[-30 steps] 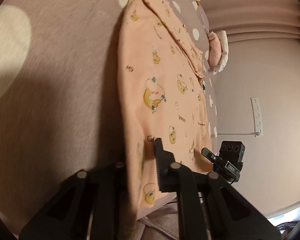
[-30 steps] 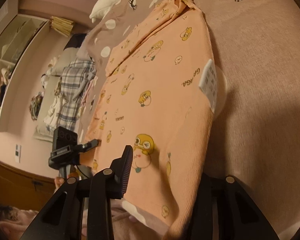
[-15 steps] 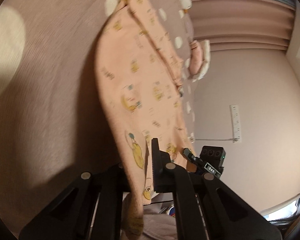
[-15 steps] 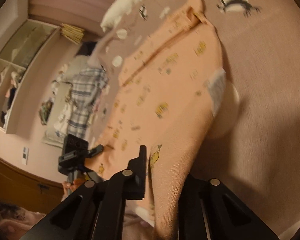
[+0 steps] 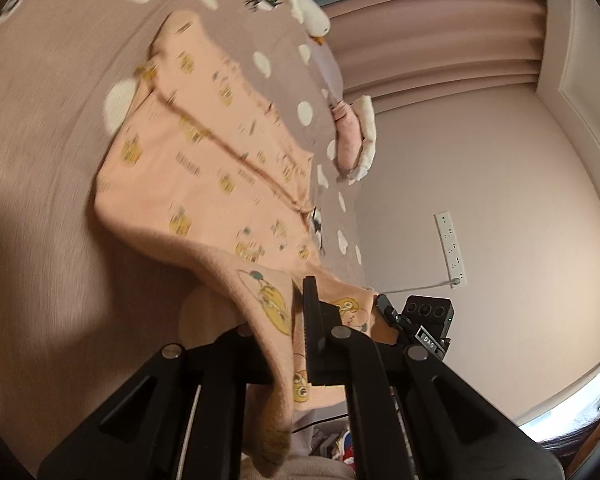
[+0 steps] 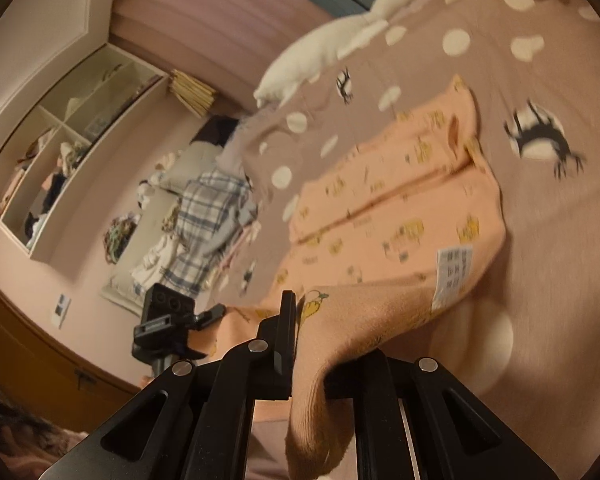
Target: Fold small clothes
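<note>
A small peach garment [image 5: 204,176] printed with yellow cartoon figures lies on the mauve bedspread [image 5: 52,128]. Its near hem is lifted off the bed. My left gripper [image 5: 288,336] is shut on the hem's left corner. My right gripper [image 6: 312,344] is shut on the hem's right corner of the same garment [image 6: 404,208], where a white care label [image 6: 452,272] hangs. The far part with the collar still rests flat on the spread [image 6: 540,240]. The cloth hides one finger of each gripper.
A white goose plush [image 6: 332,44] lies at the head of the bed. A pink and cream pillow [image 5: 356,136] is at the bed's edge. The other gripper's camera block shows in each view [image 5: 428,324] [image 6: 164,312]. Plaid clothes [image 6: 208,216] and shelves [image 6: 60,152] lie beyond the bed.
Both grippers have risen and moved toward the collar with the hem, so the garment's near half now arches up over its far half. Both views tilted upward.
</note>
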Available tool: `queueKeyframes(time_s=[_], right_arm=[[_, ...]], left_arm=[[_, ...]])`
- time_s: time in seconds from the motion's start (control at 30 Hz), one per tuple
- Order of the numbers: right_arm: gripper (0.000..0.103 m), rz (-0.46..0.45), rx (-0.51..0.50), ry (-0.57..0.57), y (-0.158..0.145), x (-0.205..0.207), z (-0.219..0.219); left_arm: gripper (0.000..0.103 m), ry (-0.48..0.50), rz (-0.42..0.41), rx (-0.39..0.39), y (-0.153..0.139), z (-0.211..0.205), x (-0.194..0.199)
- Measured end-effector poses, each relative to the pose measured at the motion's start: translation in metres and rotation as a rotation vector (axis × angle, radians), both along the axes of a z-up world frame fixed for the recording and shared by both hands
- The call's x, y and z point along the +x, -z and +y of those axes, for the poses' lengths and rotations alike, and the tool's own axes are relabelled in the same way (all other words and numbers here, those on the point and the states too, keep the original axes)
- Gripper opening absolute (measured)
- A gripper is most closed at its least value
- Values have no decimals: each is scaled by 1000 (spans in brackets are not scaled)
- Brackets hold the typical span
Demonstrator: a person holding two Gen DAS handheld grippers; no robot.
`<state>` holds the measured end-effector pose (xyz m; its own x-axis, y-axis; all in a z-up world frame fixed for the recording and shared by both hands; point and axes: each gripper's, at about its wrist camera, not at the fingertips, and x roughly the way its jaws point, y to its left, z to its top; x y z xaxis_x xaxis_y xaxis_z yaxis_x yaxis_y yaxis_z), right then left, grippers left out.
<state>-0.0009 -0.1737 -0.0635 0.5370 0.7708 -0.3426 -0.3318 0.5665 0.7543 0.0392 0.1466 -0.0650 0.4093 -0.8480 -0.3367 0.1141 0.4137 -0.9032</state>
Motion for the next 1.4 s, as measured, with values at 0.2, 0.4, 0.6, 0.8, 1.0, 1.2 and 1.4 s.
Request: queueKeyframes(time_s=[0.2,0.4,0.6,0.8,1.0,1.2,1.4], right_arm=[[11,-57,5,40,-19,24,-6],[11,-102,-25,78,-37,56,-10],[9,-93,-48,118,-42,103,-11],[9,-63,-66,153,-36,148,-14],[9,-1,-78,200,-22,189,-21],[9,131,-119,265,6,224,-33],[12,265,-200,298,32,237,-43]], left_arm=[[4,-35,-47,-1,-16,5,30],[4,-55,-78,14,-30,5,69],[4,-78,-69,2,-31,8,117],[4,-111,-34,20,-23,12,167],[4,-148,17,44,-11,18,209],[4,-205,110,144,16,25,242],[8,-255,218,240,41,43,260]])
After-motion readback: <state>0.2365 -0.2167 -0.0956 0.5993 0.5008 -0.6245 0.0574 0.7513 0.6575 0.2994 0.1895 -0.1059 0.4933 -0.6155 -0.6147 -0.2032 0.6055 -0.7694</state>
